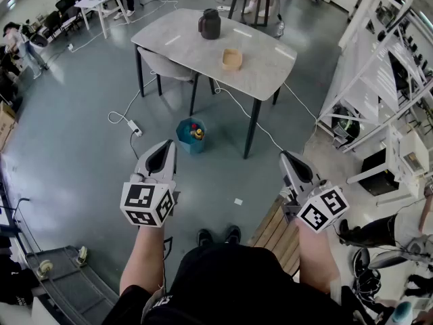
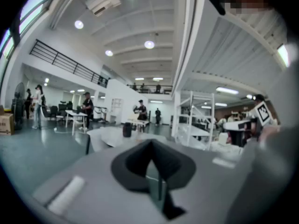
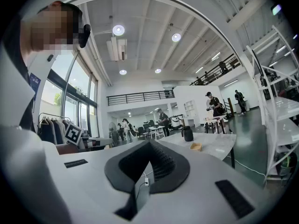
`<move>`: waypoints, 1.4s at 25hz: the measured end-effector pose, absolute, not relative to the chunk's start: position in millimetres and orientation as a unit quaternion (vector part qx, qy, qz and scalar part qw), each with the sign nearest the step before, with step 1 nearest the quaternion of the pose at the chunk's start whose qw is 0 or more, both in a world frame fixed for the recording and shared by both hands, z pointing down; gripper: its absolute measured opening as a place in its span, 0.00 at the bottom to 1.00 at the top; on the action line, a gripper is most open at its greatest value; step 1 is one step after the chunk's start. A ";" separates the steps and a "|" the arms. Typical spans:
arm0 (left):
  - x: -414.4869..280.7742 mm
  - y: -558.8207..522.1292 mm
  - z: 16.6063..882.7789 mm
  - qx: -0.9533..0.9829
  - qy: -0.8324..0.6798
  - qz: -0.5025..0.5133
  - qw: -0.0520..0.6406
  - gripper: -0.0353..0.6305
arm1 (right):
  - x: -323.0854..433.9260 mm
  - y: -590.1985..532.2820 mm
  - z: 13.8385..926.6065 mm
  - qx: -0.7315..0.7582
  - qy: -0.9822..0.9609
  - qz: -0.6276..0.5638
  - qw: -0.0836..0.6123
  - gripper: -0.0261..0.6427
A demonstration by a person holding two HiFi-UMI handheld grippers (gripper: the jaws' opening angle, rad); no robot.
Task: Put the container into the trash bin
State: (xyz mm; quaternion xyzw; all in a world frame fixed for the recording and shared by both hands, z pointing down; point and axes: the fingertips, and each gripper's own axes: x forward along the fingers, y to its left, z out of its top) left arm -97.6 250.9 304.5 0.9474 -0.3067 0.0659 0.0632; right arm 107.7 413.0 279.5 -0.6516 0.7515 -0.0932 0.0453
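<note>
A small tan container (image 1: 232, 59) sits on the grey table (image 1: 176, 36), near a dark jug (image 1: 209, 24). On the floor in front of the table stands a teal trash bin (image 1: 191, 135) with some items inside. My left gripper (image 1: 162, 156) and right gripper (image 1: 289, 161) hover side by side well short of the table, both shut with nothing held. The right gripper view shows the shut jaws (image 3: 148, 143) aimed toward the container (image 3: 196, 146) and jug (image 3: 187, 133) far ahead. In the left gripper view the gripper (image 2: 150, 143) is shut, and the jug (image 2: 127, 129) is distant.
A white power strip (image 1: 137, 128) with cables lies on the floor left of the bin. White shelving (image 1: 379, 59) stands at the right, and a wooden pallet (image 1: 277, 232) lies by my feet. A chair (image 1: 166, 66) is tucked under the table. People and more tables are far back.
</note>
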 end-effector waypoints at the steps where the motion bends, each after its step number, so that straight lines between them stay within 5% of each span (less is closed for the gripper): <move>1: -93.8 252.5 305.5 0.948 -0.306 0.067 0.063 0.07 | 110.9 414.5 279.6 -0.652 0.752 -0.090 0.042 0.02; 11: -59.6 269.4 301.4 0.949 -0.300 0.074 0.055 0.07 | 148.4 433.9 279.4 -0.653 0.752 -0.074 0.047 0.02; 17: -38.1 283.9 296.8 0.948 -0.307 0.069 0.048 0.07 | 165.3 445.6 287.9 -0.661 0.749 -0.045 -0.011 0.02; 35: 3.5 242.0 318.2 0.946 -0.308 0.068 0.074 0.06 | 219.1 405.4 315.3 -0.650 0.751 -0.116 0.024 0.03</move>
